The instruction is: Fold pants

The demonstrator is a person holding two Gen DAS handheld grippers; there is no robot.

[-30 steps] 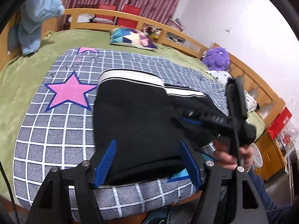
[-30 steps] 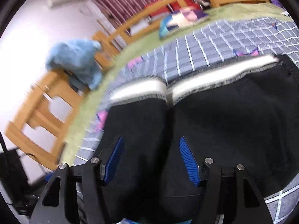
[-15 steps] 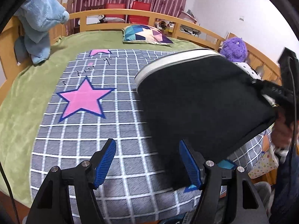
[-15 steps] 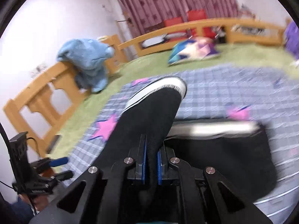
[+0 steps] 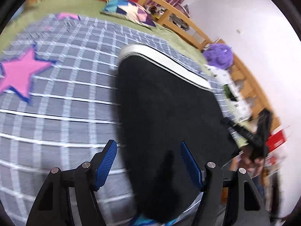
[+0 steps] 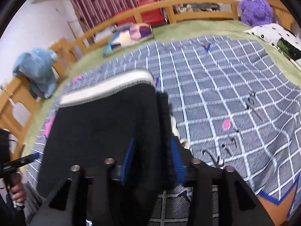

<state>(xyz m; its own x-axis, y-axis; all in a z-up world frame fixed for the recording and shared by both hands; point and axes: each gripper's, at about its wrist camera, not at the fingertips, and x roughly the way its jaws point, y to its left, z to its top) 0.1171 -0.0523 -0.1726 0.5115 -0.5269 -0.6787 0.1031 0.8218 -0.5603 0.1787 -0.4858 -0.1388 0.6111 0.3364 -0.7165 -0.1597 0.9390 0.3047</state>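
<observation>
The black pants (image 5: pixel 165 113) lie folded on the grey checked blanket (image 5: pixel 65 94), their white waistband (image 5: pixel 165 64) at the far end. My left gripper (image 5: pixel 148 166) hovers open over the near end of the pants, its blue pads clear of the cloth. In the right wrist view the same pants (image 6: pixel 101 128) fill the lower left. My right gripper (image 6: pixel 152 162) has its jaws opening, with the folded edge of the black cloth between the pads and no pad pressing on it. A hand (image 5: pixel 252 162) holds that gripper at the pants' right edge.
The blanket (image 6: pixel 225 94) lies on a green bedspread inside a wooden bed rail (image 6: pixel 197 5). A patchwork pillow (image 6: pixel 129 35) sits at the back, a purple plush (image 6: pixel 255 9) and a white patterned pillow (image 6: pixel 278 35) at the right, a blue plush (image 6: pixel 37 69) at the left.
The right gripper shut on one layer of the pants, lifted it and carried it across; now its jaws are apart and the pants lie folded. The left gripper stayed open and swung toward them.
</observation>
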